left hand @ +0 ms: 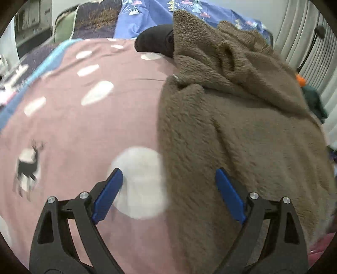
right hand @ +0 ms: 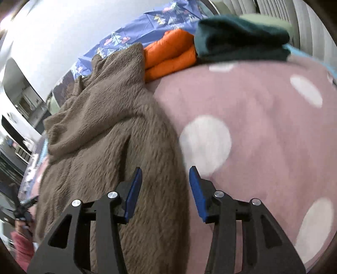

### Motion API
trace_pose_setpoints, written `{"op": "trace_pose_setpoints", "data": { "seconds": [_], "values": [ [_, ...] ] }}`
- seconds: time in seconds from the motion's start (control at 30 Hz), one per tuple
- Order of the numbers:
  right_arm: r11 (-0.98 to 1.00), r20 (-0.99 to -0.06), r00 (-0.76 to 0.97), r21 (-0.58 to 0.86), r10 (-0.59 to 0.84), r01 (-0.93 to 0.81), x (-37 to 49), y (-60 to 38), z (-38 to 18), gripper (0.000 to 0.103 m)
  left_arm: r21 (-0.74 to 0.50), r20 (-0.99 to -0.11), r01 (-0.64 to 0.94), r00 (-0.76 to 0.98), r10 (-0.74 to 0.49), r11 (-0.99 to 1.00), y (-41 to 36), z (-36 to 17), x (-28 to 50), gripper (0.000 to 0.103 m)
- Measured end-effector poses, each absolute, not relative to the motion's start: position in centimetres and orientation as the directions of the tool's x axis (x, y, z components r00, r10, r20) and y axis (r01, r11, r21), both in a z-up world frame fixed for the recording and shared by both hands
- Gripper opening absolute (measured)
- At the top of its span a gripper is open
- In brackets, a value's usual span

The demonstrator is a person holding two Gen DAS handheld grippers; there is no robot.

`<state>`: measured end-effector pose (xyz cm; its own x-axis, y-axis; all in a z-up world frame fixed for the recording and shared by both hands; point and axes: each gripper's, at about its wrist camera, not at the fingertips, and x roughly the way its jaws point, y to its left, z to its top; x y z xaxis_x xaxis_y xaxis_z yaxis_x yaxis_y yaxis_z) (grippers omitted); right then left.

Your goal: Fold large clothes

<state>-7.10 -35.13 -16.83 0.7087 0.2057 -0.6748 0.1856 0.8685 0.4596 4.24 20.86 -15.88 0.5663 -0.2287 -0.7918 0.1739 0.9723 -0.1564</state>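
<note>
In the left wrist view, the left gripper point(left hand: 168, 179) with black arms and blue pads hangs with its jaws spread wide and nothing between them, straddling the near left edge of a large brown fleece garment point(left hand: 242, 126). One blue pad is over the bedding and the other over the fleece; whether either touches the cloth cannot be told. The fleece lies spread on a pink bed cover with white dots and a small deer print point(left hand: 73, 126), filling the right half of the view, with a bunched fold toward its far end. Just beyond its far left edge sits a black rounded object point(left hand: 153, 44), and behind that hangs a blue sheet printed with trees and clouds point(left hand: 147, 16). At the far right edge, a bit of orange and dark green cloth peeks out past the fleece. In the right wrist view, the right gripper point(right hand: 165, 179) stands partly open, empty, over the right edge of the same brown fleece, which runs down the left half of the picture on the pink cover. At the far end of the bed lie a folded orange puffy garment point(right hand: 168, 54) and, touching it on the right, a folded dark green garment point(right hand: 242, 40). A pink sleeve point(right hand: 21, 246) shows at the lower left.
</note>
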Motion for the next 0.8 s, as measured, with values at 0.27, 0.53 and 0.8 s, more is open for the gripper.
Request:
{"op": "trace_pose_setpoints", "data": {
  "seconds": [0.27, 0.53, 0.8],
  "values": [
    [0.836, -0.655, 0.701, 0.527, 0.281, 0.157, -11.5, -33.5, -18.3, 0.049, -0.243, -0.761, 0.2, 0.568, -0.314, 0.949, 20.6, -16.6, 0.3, 0.089],
    [0.751, -0.589, 0.684, 0.654, 0.431, 0.089, -15.3, -32.1, -19.1, 0.049, -0.338, -0.724, 0.287, 0.529, -0.442, 0.896, 19.6, -16.6, -5.1, 0.09],
    [0.739, -0.544, 0.716, 0.671, 0.437, 0.06, -15.0, -30.1, -17.9, 0.021, -0.382, -0.695, 0.304, 0.527, -0.488, 0.873, 17.9, -16.6, -6.4, 0.029]
  ]
}}
